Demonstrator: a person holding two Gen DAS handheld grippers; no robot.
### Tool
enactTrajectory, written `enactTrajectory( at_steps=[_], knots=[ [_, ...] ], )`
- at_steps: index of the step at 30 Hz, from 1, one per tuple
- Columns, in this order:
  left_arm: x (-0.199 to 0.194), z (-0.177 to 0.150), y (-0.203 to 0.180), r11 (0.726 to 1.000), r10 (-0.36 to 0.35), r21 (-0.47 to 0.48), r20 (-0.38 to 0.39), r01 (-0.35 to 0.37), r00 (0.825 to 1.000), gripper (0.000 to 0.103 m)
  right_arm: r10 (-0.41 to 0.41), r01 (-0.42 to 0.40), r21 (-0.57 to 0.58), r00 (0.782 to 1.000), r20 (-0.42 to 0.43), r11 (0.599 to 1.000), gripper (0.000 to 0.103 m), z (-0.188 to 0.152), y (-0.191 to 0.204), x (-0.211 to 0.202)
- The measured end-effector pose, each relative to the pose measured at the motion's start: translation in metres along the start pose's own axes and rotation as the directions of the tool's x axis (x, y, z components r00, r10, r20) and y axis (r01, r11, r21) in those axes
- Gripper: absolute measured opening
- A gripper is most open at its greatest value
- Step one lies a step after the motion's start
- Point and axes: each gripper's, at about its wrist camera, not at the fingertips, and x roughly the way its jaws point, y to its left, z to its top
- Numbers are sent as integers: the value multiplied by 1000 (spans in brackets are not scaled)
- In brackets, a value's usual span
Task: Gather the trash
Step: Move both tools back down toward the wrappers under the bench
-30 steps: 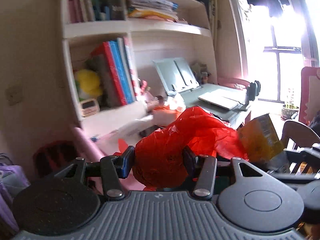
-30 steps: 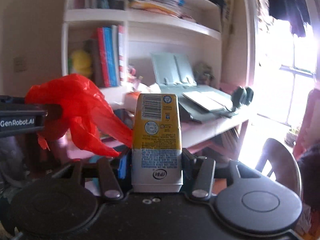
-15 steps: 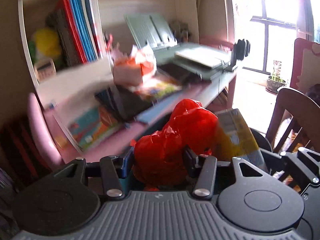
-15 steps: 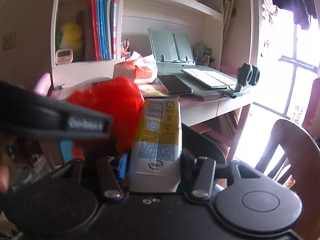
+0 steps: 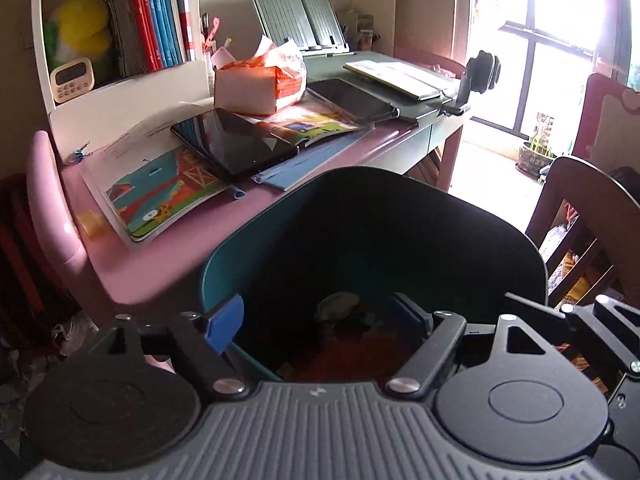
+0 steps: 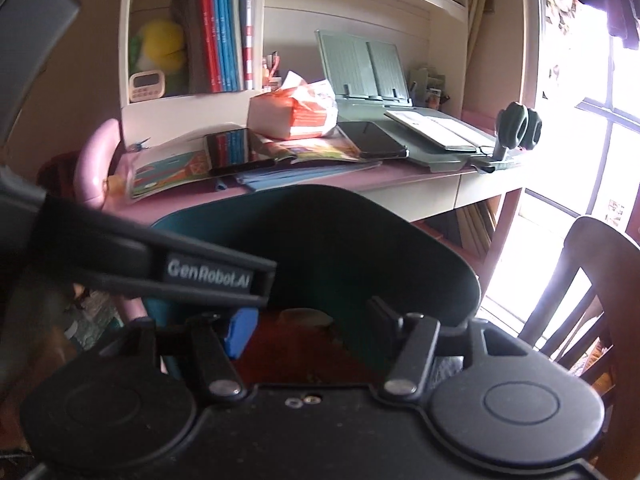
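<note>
A dark teal trash bin (image 5: 224, 264) stands in front of the pink desk, right under both grippers. My left gripper (image 5: 318, 320) hangs over the bin's mouth with its jaws opening and nothing between them. The red plastic bag (image 5: 360, 354) lies loose at the bottom of the bin beside a pale crumpled scrap (image 5: 338, 304). My right gripper (image 6: 310, 326) is also above the bin (image 6: 320, 240), jaws opening, nothing pressed between the pads; red plastic (image 6: 288, 356) shows below it. The yellow carton is out of sight. The left gripper's body (image 6: 208, 276) crosses the right wrist view.
The pink desk (image 5: 132, 272) behind the bin carries picture books (image 5: 160, 192), two dark tablets (image 5: 236, 144), a tissue pack (image 5: 260, 84) and a green book stand (image 5: 296, 16). A wooden chair (image 5: 592, 216) stands at the right, with a bright window behind it.
Both grippers sank to the bin and their jaws widened. The red bag left the left gripper and lies in the bin. The yellow carton is gone from the right gripper.
</note>
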Motion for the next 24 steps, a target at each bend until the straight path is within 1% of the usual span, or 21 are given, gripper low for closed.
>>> enactTrajectory(
  at_steps=[5, 14, 16, 19, 24],
  knots=[
    [-24, -6, 8, 1000, 7, 5, 27, -7, 1000, 80, 34, -34, -3, 999, 11, 999, 60, -3, 5, -21],
    [-90, -28, 33, 999, 49, -12, 84, -48, 995, 80, 105, -105, 3, 994, 36, 994, 61, -5, 19, -66],
    [-107, -36, 40, 998, 54, -18, 97, -53, 994, 83, 122, -122, 8, 992, 44, 992, 62, -6, 24, -76],
    [-133, -51, 52, 997, 70, -22, 118, -68, 991, 84, 158, -159, 14, 986, 57, 987, 62, -8, 33, -90],
    [-171, -83, 78, 994, 107, -32, 130, -104, 986, 85, 232, -232, -16, 971, 64, 973, 63, -14, 60, -109]
  ],
)
